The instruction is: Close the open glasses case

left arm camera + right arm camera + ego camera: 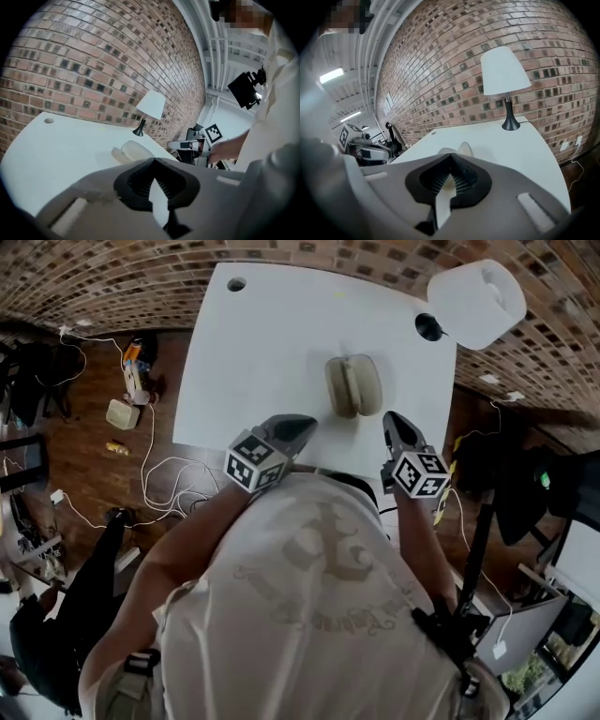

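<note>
Closest in, my left gripper (298,429) hovers over the table's (253,352) near edge, jaws together on nothing. Just beyond its tip, the open glasses case (353,385) sits right of the table's middle, untouched. My right gripper (395,425) hangs near the case's right side, jaws pressed together, also empty.

The surface (272,343) is seen as plain white, the glasses case (353,385) as beige. At 1 o'clock, the lamp (476,304) is shown with a white shade and black base. The left hand-held gripper (298,425) and right hand-held gripper (394,423) are coloured grey, with black ribbed pads (138,180) and black-and-white squared marker cubes (255,463). The brick wall (454,65) is mottled red-brown with dark bricks.
</note>
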